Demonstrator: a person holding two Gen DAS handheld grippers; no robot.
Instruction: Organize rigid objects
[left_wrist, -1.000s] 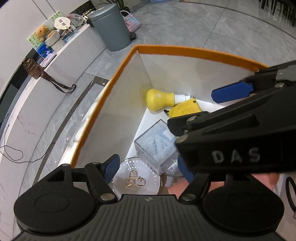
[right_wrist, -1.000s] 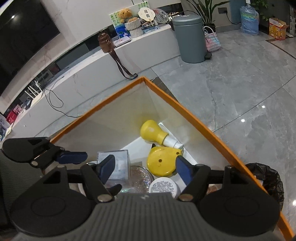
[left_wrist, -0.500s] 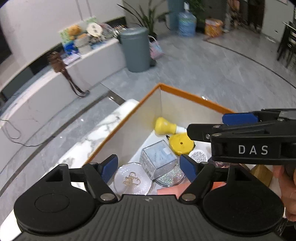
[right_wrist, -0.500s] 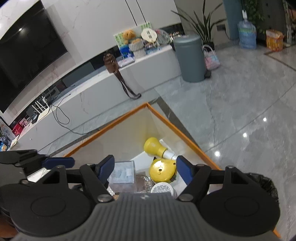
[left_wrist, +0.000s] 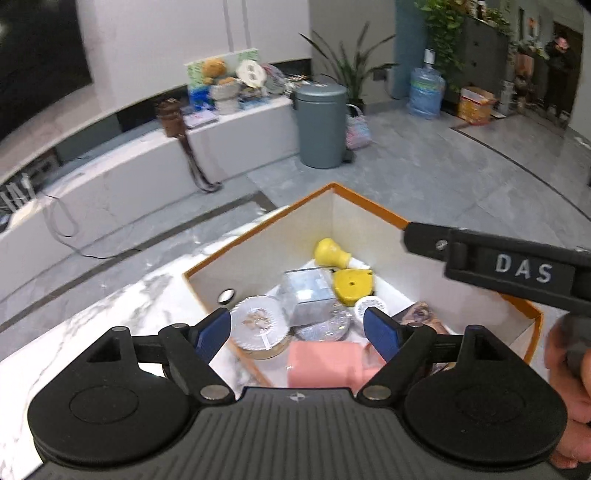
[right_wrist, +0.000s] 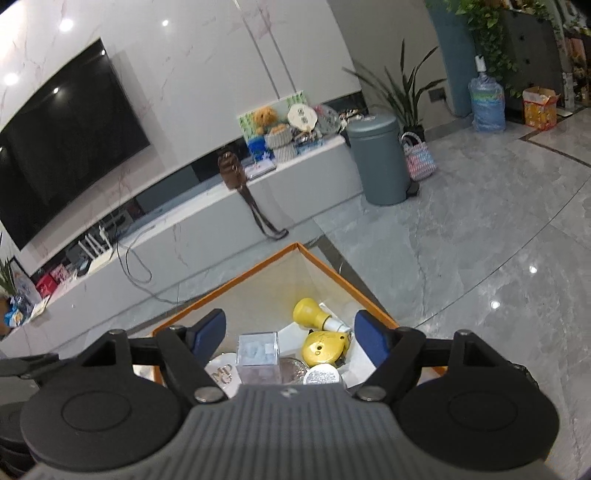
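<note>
Orange-rimmed box (left_wrist: 369, 201) holds yellow bulb (left_wrist: 330, 252) and clear cube (left_wrist: 306, 293); both tongs opening, empty.

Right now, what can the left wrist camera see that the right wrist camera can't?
Only the left wrist view shows the pink block at the near end of the orange-rimmed box, a hand, and the marble tabletop. Only the right wrist view shows the big black TV. Both show the yellow bulb, clear cube, yellow round case and grey bin.
</note>
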